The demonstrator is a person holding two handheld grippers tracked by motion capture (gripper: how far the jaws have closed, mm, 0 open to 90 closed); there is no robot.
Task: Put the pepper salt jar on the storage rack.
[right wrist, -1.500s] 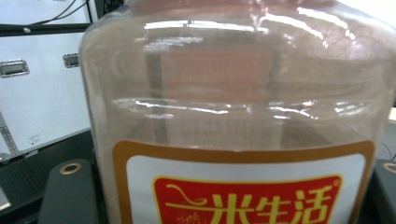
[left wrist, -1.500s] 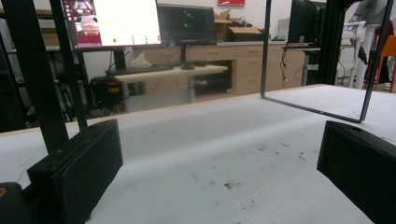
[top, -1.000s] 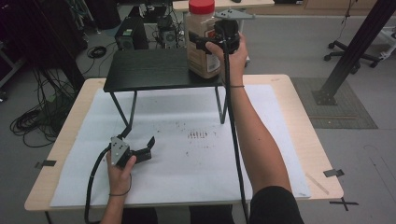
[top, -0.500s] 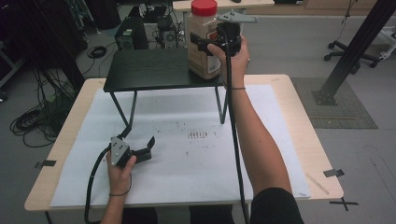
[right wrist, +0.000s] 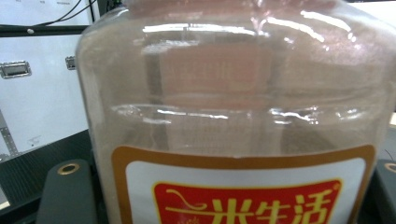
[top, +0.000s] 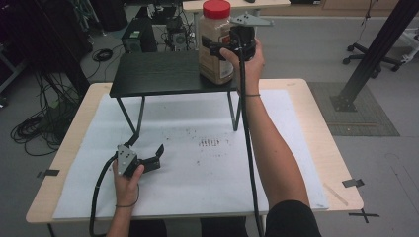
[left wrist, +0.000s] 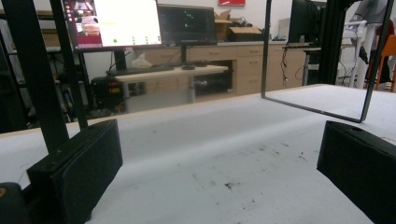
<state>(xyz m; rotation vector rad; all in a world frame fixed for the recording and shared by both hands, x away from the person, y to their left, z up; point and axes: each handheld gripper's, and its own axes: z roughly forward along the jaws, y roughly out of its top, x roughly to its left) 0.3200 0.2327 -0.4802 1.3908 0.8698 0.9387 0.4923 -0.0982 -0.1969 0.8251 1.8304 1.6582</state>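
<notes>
Right tool (top: 223, 51) pinches the red-lidded jar (top: 216, 44) standing at the right end of the small black shelf (top: 158, 74) near the bench's (top: 316, 128) far edge — a grasp seemingly just secured — so next comes a straight, upright lift, while the left tool (top: 154, 159) rests spread near the front-left corner.

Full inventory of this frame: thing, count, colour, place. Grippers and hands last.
jar: 1, clear with tan contents, red lid, label with red panel; stands on the right end of the stand.
stand: 1, black top, thin black legs; on the far half of the table.
paper sheet: 1, white, speckled; covers the tabletop.
table: 1, light wood; under the sheet.
tape marks: several, black; table edges and floor.
monitors: 2, lit; background desk.
left gripper: 1, black; rests on the sheet, jaws open, nothing between.
right gripper: 1, black; jaws around the jar.
</notes>
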